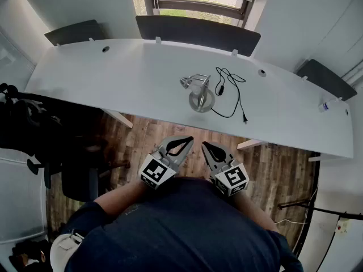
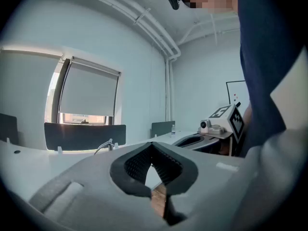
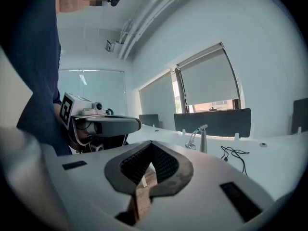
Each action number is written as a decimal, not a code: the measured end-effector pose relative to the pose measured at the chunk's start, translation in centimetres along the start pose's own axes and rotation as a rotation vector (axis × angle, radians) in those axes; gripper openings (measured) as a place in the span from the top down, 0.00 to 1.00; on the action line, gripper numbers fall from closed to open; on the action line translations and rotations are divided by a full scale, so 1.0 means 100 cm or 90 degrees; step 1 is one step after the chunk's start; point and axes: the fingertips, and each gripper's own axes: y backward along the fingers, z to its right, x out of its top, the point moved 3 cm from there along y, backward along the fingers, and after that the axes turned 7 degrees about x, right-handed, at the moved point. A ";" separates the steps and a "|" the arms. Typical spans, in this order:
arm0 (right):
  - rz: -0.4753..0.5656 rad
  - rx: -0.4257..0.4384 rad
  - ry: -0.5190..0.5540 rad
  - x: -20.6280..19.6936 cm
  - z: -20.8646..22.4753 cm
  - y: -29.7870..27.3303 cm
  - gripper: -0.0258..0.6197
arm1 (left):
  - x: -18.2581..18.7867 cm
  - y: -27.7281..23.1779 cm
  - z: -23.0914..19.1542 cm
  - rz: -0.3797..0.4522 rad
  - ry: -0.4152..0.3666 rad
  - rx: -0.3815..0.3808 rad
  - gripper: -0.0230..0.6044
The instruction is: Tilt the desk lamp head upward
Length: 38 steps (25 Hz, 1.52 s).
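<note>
Close at our chest, our left claw [image 1: 182, 142] and right claw [image 1: 210, 148] are both closed on nothing, the desk lamp [image 1: 199, 93] well ahead of them on the worktop [image 1: 113, 78]; we judge its small metal head [image 1: 185, 83] light, slick, best pinched at the rim.

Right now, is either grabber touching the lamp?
No, the left gripper and right gripper are both shut and held short of the desk, well apart from the desk lamp.

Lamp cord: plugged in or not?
Unplugged: the cord of the desk lamp lies looped on the desk, and its plug rests free near the front edge.
</note>
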 end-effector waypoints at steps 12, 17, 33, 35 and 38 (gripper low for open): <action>-0.003 0.022 0.001 0.001 0.005 0.000 0.95 | 0.002 -0.007 0.001 -0.007 -0.010 0.010 0.95; 0.009 0.049 0.007 0.001 0.011 0.002 0.94 | 0.002 -0.014 0.003 -0.015 -0.012 0.030 0.95; -0.031 -0.023 -0.006 -0.011 0.095 -0.038 0.94 | -0.026 -0.071 -0.085 -0.034 0.012 0.089 0.95; -0.044 -0.046 -0.008 -0.009 0.109 -0.053 0.94 | -0.029 -0.084 -0.108 -0.036 0.000 0.075 0.95; -0.063 -0.082 -0.007 -0.006 0.130 -0.078 0.94 | -0.030 -0.103 -0.141 -0.044 -0.037 0.053 0.95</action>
